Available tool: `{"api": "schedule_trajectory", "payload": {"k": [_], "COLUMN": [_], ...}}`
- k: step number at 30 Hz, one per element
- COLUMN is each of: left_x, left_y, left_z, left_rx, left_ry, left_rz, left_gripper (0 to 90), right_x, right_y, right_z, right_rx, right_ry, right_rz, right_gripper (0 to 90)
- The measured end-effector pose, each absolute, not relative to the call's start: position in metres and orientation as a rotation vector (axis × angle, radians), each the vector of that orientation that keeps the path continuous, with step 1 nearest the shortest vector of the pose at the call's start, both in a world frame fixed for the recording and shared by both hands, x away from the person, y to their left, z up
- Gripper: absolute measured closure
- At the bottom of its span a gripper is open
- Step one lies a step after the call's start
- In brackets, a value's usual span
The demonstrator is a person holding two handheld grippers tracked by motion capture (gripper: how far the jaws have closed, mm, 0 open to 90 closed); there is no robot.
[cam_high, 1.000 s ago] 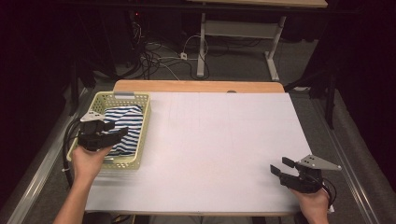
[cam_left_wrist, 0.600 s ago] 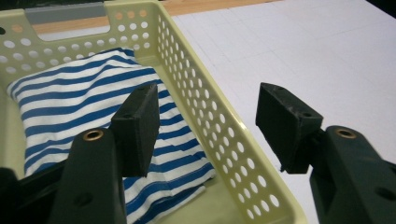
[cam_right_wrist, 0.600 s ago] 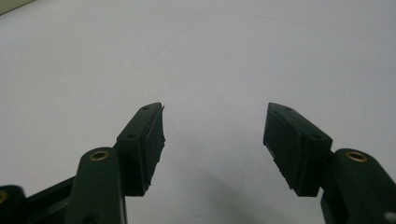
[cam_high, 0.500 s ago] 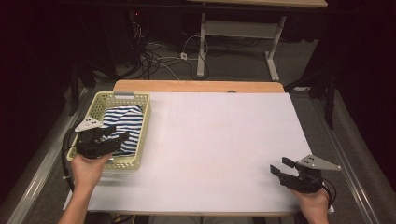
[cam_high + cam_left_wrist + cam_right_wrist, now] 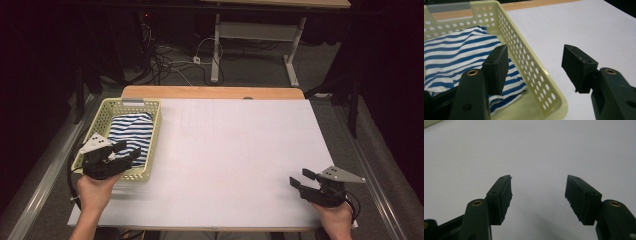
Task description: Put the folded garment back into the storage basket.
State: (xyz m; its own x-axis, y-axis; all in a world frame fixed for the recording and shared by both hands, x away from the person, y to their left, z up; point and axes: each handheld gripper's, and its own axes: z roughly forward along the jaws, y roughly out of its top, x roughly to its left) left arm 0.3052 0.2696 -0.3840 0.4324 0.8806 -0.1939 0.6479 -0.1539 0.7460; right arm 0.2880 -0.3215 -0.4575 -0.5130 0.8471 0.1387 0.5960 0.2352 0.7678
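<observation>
The striped cloth lies folded in the yellow basket at the table's left edge. The left gripper hovers over the basket's near right corner, jaws wide and empty, straddling the rim; it hides the cloth's near end in the high view. The right gripper rests well apart at the near right, jaws apart, holding nothing.

Dark room, grey floor, tangled cables, white-topped table
</observation>
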Motion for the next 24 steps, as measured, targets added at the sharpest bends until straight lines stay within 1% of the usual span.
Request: {"api": "schedule_trajectory", "payload": {"k": [24], "left_x": [0.278], "left_y": [0.261], "left_z": [-0.401], "left_rx": [1.849], "left_ry": [1.262], "left_rz": [0.38], "left_gripper": [37.3], "right_x": [0.285], "right_y": [-0.322], "right_z": [-0.455], "right_rx": [1.34], "right_ry": [2.191], "right_rz": [1.174], "right_gripper": [39.2]}}
